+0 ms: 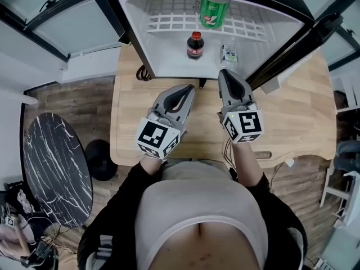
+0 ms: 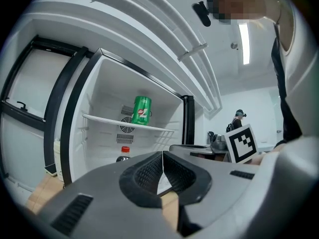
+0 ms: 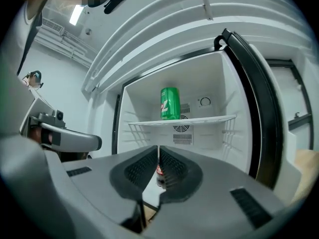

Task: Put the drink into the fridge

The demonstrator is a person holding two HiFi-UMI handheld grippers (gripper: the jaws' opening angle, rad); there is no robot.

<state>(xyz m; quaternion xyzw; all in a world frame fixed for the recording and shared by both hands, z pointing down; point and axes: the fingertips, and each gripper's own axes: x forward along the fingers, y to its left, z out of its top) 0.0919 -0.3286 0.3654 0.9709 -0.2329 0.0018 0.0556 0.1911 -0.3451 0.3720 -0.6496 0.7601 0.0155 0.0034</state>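
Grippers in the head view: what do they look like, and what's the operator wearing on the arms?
The left gripper and right gripper are grey moulded shells tapering to a point, each with a white cube of black square markers at the rear. The gripper views show dark, mesh-textured pads lining the jaws. Sleeves are black.

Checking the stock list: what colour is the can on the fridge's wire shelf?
The can is green, seen best in the right gripper view.
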